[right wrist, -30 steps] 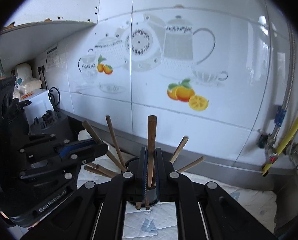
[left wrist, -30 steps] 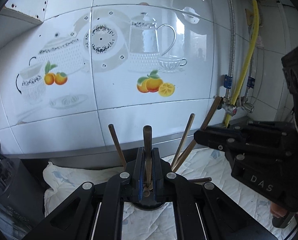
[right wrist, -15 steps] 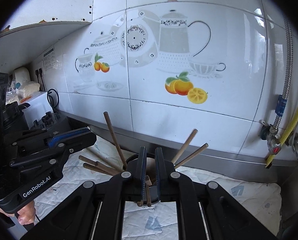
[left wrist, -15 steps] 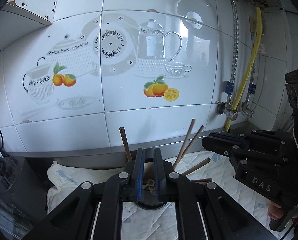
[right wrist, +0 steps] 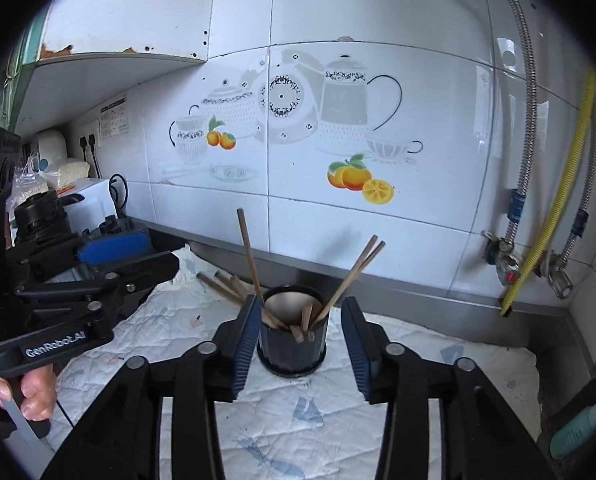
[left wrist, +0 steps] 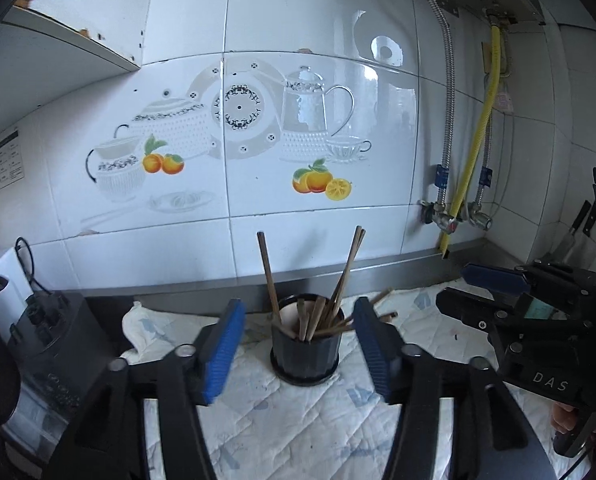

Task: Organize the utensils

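Observation:
A dark round holder (left wrist: 305, 350) (right wrist: 292, 338) stands on a white quilted cloth and holds several brown wooden chopsticks (left wrist: 348, 270) (right wrist: 249, 256) that lean out at different angles. A few more chopsticks (right wrist: 218, 284) lie on the cloth behind the holder. My left gripper (left wrist: 298, 322) is open and empty, its blue pads apart on either side of the holder, a little in front of it. My right gripper (right wrist: 298, 320) is open and empty too, its pads flanking the holder. Each gripper also shows in the other's view: the right one (left wrist: 494, 280), the left one (right wrist: 110, 248).
The tiled wall stands close behind the holder, with a steel ledge at its foot. Pipes and a yellow hose (left wrist: 472, 168) run down the right corner. A dark appliance (left wrist: 46, 332) stands left of the cloth, a white one (right wrist: 86, 204) further left. A teal bottle (right wrist: 578, 428) sits at bottom right.
Both grippers held a chopstick upright a second ago, then lowered and let them go into the holder. Both have since opened wide and drawn back and up from it.

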